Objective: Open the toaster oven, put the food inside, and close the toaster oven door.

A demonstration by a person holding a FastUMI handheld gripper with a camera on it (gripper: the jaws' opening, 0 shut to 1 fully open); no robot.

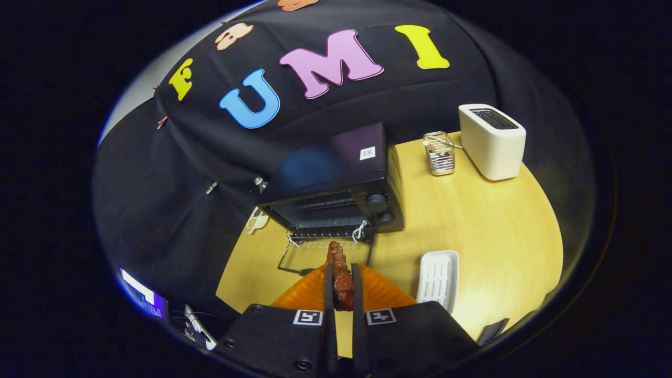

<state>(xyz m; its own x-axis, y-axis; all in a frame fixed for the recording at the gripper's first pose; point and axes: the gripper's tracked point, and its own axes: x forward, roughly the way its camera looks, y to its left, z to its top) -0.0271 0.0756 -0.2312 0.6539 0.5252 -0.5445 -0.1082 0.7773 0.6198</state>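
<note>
I have the tongs [342, 286] clenched on the food [341, 275], a reddish-brown piece that looks like a sausage or a strip of cooked meat. Both fingers [329, 294] press its sides, and its far end pokes out past the tips. Its long axis runs straight along the fingers, pointing away from me.

The toaster oven [336, 194] sits just beyond that far end, toward the back edge of the surface [488, 231] where it meets the black cloth wall. Its door [328, 252] is already down, lying flat toward me as a wire-framed pane with white ties at its corners, and the dark cavity with its rack is open. That is what my next move turns on: the food points lengthwise right at the opening, the mouth dead ahead and slightly higher than the tips. I judge that a straight push forward with a small lift should carry it over the lowered door and onto the rack, with no turning of the wrist. The risk I see is the tip of the food catching the door or the front lip of the oven if I go in too low.

Under the fingers lies an orange ribbed mat [380, 291]. A white tray [438, 275] lies to its right, empty as far as I can tell. At the far right corner stand a white toaster [491, 142] and a small wire basket [440, 153], both well apart from my path.
</note>
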